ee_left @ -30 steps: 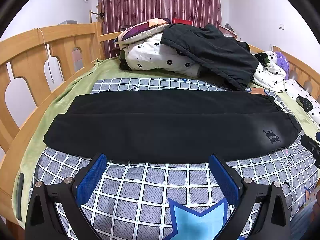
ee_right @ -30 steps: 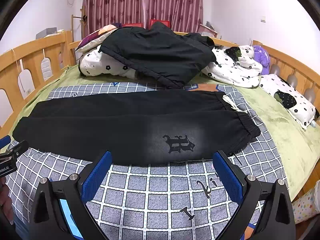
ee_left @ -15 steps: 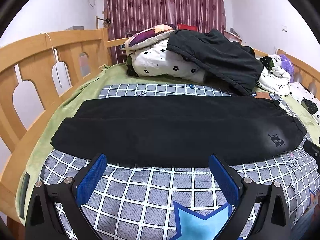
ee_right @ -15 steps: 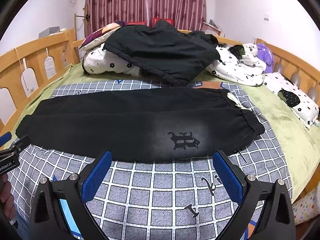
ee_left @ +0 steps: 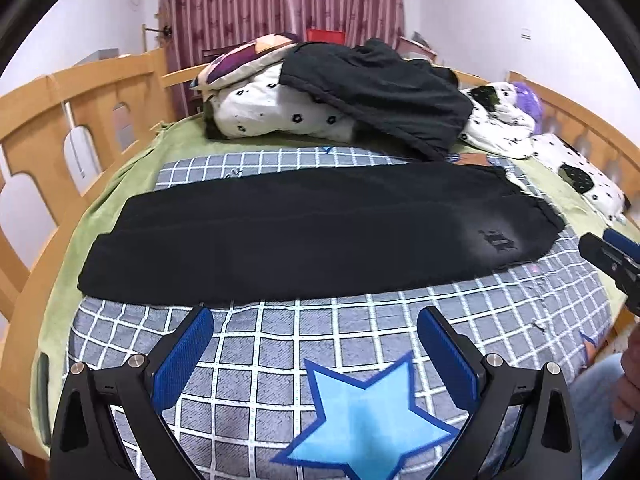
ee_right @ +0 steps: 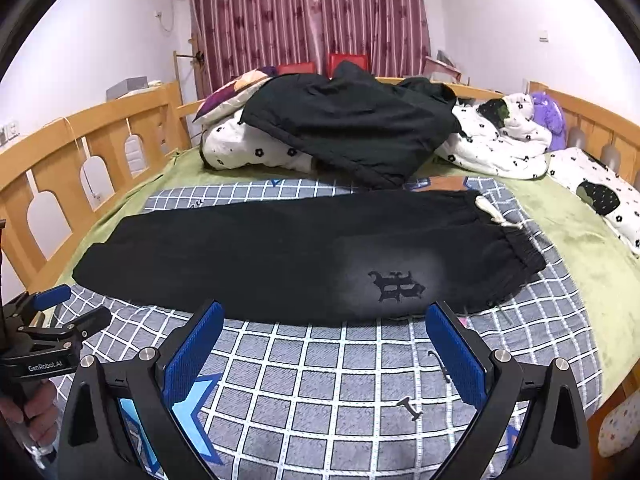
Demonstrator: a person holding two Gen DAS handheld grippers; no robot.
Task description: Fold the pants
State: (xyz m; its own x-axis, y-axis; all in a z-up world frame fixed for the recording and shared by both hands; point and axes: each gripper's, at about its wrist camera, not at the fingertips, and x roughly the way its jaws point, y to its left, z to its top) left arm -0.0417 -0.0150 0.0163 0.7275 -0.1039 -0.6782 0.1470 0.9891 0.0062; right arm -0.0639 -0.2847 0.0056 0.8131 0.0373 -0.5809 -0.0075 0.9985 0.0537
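Note:
Black pants (ee_left: 304, 236) lie flat across the checked blanket, folded lengthwise, leg ends at the left, waistband at the right. They also show in the right wrist view (ee_right: 280, 256), with a dark logo (ee_right: 396, 286) and a white drawstring (ee_right: 496, 216) near the waist. My left gripper (ee_left: 316, 316) is open and empty, just short of the pants' near edge. My right gripper (ee_right: 324, 312) is open and empty, at the near edge by the logo. Each gripper shows in the other's view: the right one (ee_left: 612, 256), the left one (ee_right: 68, 312).
A pile of floral bedding with a black garment (ee_right: 352, 124) on top lies behind the pants. Wooden bed rails (ee_left: 80, 120) run along the left and the right (ee_right: 592, 128). A spotted pillow (ee_right: 600, 196) lies at the right. The checked blanket (ee_left: 360, 360) has a blue star.
Both grippers have pulled back and risen slightly, so the pants sit a little farther away in both views. The left view has turned to the right. Both grippers stay open.

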